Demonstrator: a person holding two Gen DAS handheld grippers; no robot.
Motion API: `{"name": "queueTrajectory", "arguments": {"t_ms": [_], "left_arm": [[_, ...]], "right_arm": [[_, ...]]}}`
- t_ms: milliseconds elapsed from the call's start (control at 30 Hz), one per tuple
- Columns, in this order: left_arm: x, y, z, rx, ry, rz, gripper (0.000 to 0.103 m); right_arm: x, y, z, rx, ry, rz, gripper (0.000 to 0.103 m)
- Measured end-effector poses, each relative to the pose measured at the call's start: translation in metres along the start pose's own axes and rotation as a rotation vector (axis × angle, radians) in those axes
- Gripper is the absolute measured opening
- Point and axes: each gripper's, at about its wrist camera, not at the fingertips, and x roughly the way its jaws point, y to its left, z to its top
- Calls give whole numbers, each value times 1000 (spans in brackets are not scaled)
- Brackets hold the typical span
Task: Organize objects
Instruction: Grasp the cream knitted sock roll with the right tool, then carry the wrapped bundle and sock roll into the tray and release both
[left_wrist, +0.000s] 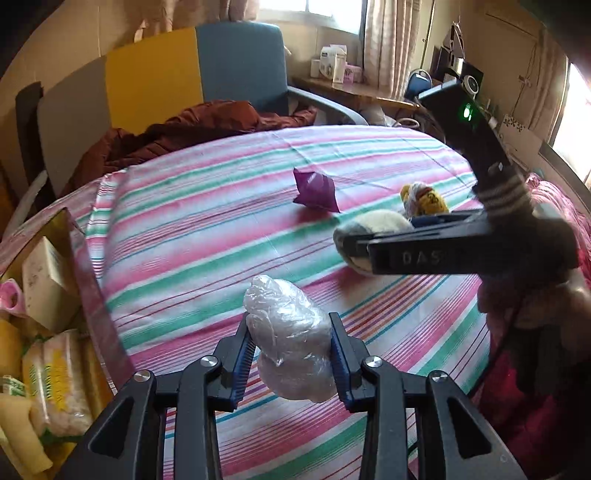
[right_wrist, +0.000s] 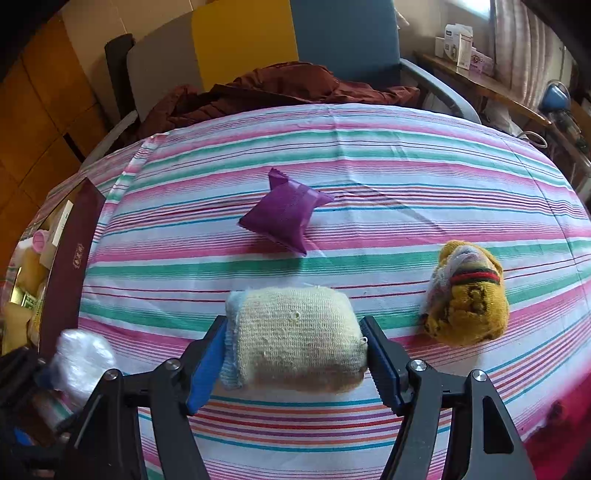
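Left gripper (left_wrist: 291, 354): clamped on the crumpled plastic bag (left_wrist: 290, 334), held above the striped sheet (left_wrist: 207, 229).
Right gripper (right_wrist: 295, 360): pads pressing the cream rolled sock (right_wrist: 295, 338), long axis spanning the jaws.
Box (left_wrist: 55, 280): at nine o'clock of the left gripper, nearer that hand.
Purple packet (right_wrist: 286, 216): twelve o'clock.
Yellow sock (right_wrist: 467, 295): two o'clock.

The left gripper (left_wrist: 291, 350) is a black frame of angled struts with triangular cut-outs, joined by round silver screws, and its fingers (left_wrist: 242, 360) carry ribbed blue pads. The right gripper (right_wrist: 295, 360) is built the same way: black struts, silver screws, blue ribbed pads. Seen from the left wrist, its black side bears raised letters reading "DAS", and a green light glows on the black body above.
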Motion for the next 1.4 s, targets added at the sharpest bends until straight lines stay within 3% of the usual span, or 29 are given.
{"name": "queueTrajectory", "arguments": {"t_ms": [900,1167,1400], "left_arm": [[-53,45,-12,-111,-70,61,37],[-79,83,-23,-202,-105,75,37],[-122,151,-42,-361,-162,143,37]], "right_arm": [[-2,45,-16,-123,27,119,71],[-1,47,-18,-99,43,143,71],[-23,69,-18,-112,13,165,71]]}}
